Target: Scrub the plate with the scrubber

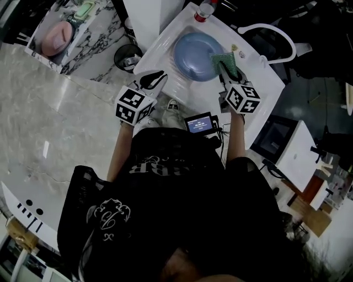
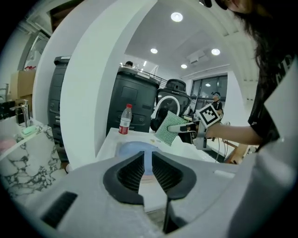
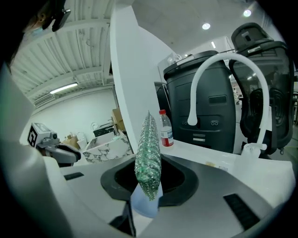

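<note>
— Plate (image 1: 194, 55): where does it lie?

— Flat in the white sink (image 1: 177, 83), toward the far side of the basin. It is blue.

— Take me across from the left, then.

— Far left stands a marbled surface (image 1: 102, 38) with a pink bowl (image 1: 58, 34) on it, well apart from the sink. Next comes the left gripper (image 1: 157, 77), over the sink's near-left rim and short of the plate. The left gripper view shows its jaws drawn together with nothing between them, pointing toward the plate (image 2: 135, 149).

— And behind the plate?

— A bottle (image 1: 205, 10) with a red label stands on the sink's far rim.

— The scrubber?

— Green, over the plate's right edge (image 1: 225, 61), pinched in the right gripper (image 1: 226, 76). In the right gripper view the jaws clamp its lower end and the scrubber (image 3: 148, 153) stands up edge-on between them.

— Is it touching the plate?

— From above I cannot tell. The left gripper view shows the scrubber (image 2: 170, 128) raised above the sink's rim, to the right of the plate.

— Anything further right?

— A white arched faucet (image 1: 273, 34) at the sink's right end.
</note>
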A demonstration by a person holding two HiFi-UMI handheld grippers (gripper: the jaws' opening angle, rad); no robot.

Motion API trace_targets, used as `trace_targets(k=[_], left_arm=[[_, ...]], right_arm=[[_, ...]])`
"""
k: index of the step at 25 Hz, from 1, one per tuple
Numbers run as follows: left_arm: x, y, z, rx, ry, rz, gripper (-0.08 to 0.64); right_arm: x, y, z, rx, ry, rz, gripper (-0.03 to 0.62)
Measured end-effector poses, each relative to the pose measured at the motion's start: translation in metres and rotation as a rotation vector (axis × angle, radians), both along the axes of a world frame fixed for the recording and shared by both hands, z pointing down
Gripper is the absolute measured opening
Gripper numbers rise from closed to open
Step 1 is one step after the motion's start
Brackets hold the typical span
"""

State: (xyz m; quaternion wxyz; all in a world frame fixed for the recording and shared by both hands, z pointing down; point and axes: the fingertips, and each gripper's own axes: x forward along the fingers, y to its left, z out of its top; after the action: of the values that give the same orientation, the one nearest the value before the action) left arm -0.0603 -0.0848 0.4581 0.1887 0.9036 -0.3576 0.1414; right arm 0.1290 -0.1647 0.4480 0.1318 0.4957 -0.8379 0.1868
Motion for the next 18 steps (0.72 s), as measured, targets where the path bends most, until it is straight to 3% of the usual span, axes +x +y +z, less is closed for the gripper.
trace_targets(k=[4,8,15,18], left_arm=[[0.004,-0.021,0.024,-0.044,-0.04,-0.005,0.043],[0.015,-0.026,0.059,-0.109,-0.11,0.052,0.043],[0.041,-0.034,0.079,-0.169,-0.132,0.137,0.044],[0.047,-0.041,0.078,-0.172,-0.127,0.139,0.044]], right_arm=[[0.012,-0.042,0.028,-0.032,0.024,-0.008,0.091],[0.021,-0.077,0.06,-0.069,0.017,0.006,0.091],[0.029,-0.127,0.107,-0.108,0.007,0.065,0.091],[0.031,-0.139,0.123,-0.122,0.055,0.063,0.091]])
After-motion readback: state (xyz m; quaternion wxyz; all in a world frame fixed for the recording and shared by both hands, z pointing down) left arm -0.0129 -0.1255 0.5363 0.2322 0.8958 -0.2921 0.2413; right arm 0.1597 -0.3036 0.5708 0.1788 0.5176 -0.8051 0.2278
